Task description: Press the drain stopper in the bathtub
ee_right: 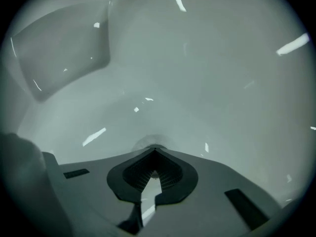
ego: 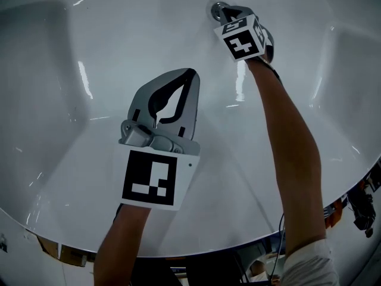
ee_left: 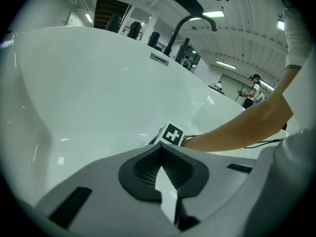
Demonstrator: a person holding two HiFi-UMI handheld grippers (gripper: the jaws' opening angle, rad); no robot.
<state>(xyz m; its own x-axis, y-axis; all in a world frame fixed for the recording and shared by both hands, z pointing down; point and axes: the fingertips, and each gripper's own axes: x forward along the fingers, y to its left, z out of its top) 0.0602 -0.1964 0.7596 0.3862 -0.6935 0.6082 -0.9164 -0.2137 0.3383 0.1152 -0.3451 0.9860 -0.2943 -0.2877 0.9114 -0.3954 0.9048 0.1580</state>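
The chrome drain stopper (ego: 218, 8) sits in the floor of the white bathtub (ego: 89, 46), at the top of the head view. My right gripper (ego: 231, 12) is shut with nothing held, its tips resting at the stopper and its marker cube just behind them. In the right gripper view the closed tips (ee_right: 155, 147) meet over the faint round stopper (ee_right: 143, 142). My left gripper (ego: 191, 72) hangs shut and empty over the middle of the tub, well short of the drain. Its own view shows the closed tips (ee_left: 160, 144) pointing toward the right gripper's marker cube (ee_left: 172, 134).
The tub's curved rim (ego: 250, 243) runs across the bottom of the head view. A black faucet (ee_left: 190, 26) and an overflow slot (ee_left: 159, 58) stand on the far wall. The person's right forearm (ee_left: 237, 127) reaches across the tub. Another person (ee_left: 254, 88) stands in the background.
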